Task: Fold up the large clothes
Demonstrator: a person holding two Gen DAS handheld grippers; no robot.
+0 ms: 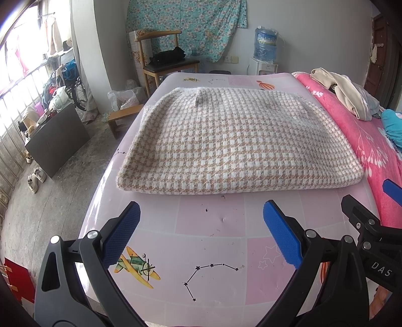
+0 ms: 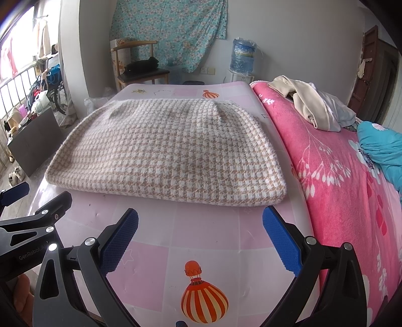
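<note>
Nearest to us, the left gripper point(image 1: 201, 226) hung over the pink patterned worktop point(image 1: 211, 221) with its jaws wide apart and nothing between them. The right gripper point(image 2: 200, 227) did the same in its own view, jaws equally spread and holding nothing. Each gripper showed at the edge of the other's frame: the right one at the lower right of the left wrist view, the left one at the lower left of the right wrist view.

Between the blue pads and the garment we saw a bare strip of worktop printed with a plane, a constellation and a striped balloon point(image 2: 204, 299).

Beyond that strip lay one folded houndstooth garment point(image 1: 236, 140), beige and white, flat at the centre of the frame, its near fold running straight across. Its left edge lay near the worktop's left rim, and its right edge came just beside the pink floral bedding point(image 2: 334, 176) that bordered the worktop on the right.

Further right, on that bedding, we counted one heap of cream and grey clothes point(image 2: 311, 105) and one teal bundle point(image 2: 382, 148).

At the upper left stood one wooden chair point(image 1: 163, 57) carrying a black bag, and at the upper right one blue water bottle point(image 1: 265, 45) on a dispenser. A floral cloth point(image 1: 186, 22) hung on the far wall.
</note>
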